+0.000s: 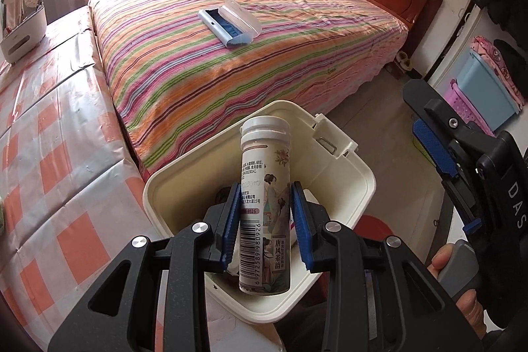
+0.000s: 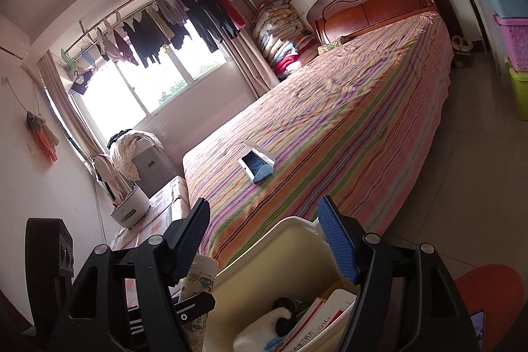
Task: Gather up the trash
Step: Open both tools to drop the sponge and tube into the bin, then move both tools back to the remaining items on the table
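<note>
In the left wrist view my left gripper point(image 1: 265, 220) is shut on a white printed tube with a white cap point(image 1: 264, 203), held over the open cream trash bin point(image 1: 359, 187). My right gripper point(image 1: 442, 150) shows at the right of that view, open and empty. In the right wrist view the right gripper point(image 2: 269, 243) is open above the same bin point(image 2: 264, 253), which holds a red and white box point(image 2: 316, 319), white tissue point(image 2: 260, 329) and a dark item. The tube point(image 2: 199, 282) sits at the left finger's base.
A striped bed point(image 1: 231, 55) lies behind the bin with a blue and white brush in a clear case point(image 1: 227, 25) on it. An orange checked surface point(image 1: 49, 154) with a white container point(image 1: 23, 32) is at left. Stacked plastic crates point(image 2: 514, 22) stand at right.
</note>
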Motion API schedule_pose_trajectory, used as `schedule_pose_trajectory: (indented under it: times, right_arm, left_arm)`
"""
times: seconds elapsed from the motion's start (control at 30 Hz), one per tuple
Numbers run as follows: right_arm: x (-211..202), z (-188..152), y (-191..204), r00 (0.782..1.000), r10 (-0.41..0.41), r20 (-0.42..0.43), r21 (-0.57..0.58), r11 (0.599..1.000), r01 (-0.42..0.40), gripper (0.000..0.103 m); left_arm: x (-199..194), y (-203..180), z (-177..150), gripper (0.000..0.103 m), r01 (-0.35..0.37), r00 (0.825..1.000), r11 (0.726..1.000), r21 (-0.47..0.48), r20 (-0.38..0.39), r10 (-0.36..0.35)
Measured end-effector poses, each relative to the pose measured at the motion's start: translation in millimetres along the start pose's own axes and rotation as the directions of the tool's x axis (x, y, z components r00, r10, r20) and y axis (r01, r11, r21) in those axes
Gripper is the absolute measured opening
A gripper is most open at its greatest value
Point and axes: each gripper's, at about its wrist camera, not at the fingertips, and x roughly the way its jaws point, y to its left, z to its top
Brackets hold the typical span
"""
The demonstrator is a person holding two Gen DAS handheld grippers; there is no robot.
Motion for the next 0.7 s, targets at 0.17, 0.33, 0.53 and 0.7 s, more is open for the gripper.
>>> schedule_pose_trajectory:
  times: [0.17, 0.33, 0.53, 0.7]
  right_arm:
    - [-0.9, -0.3, -3.5, 1.000, 0.001, 0.002, 0.010, 1.000, -0.001, 0.066]
    - [0.6, -2.1, -1.0, 1.000, 0.009, -0.007, 0.003, 1.000, -0.008, 0.067]
    - [7.5, -7.7, 8.3, 0.999, 0.021, -0.039, -0.017, 1.000, -0.022, 0.067]
    - [14.7, -16.8, 24.3, 0.996, 0.035, -0.077, -0.050, 0.998, -0.039, 0.068]
  left_arm:
    - [-7.5, -2.5, -1.7, 0.075, -0.033, 0.998, 0.999, 0.022, 0.048, 0.032]
    - [-26.5, 18.5, -2.2, 0.075, -0.043, 0.995, 0.998, -0.048, 0.092, 0.047]
    - [-54.5, 52.2, -9.1, 0.075, -0.101, 0.983, 0.988, -0.119, 0.140, 0.117]
    - [-77.9, 86.0, -16.4, 0.075, -0.124, 0.974, 0.974, -0.189, 0.166, 0.157]
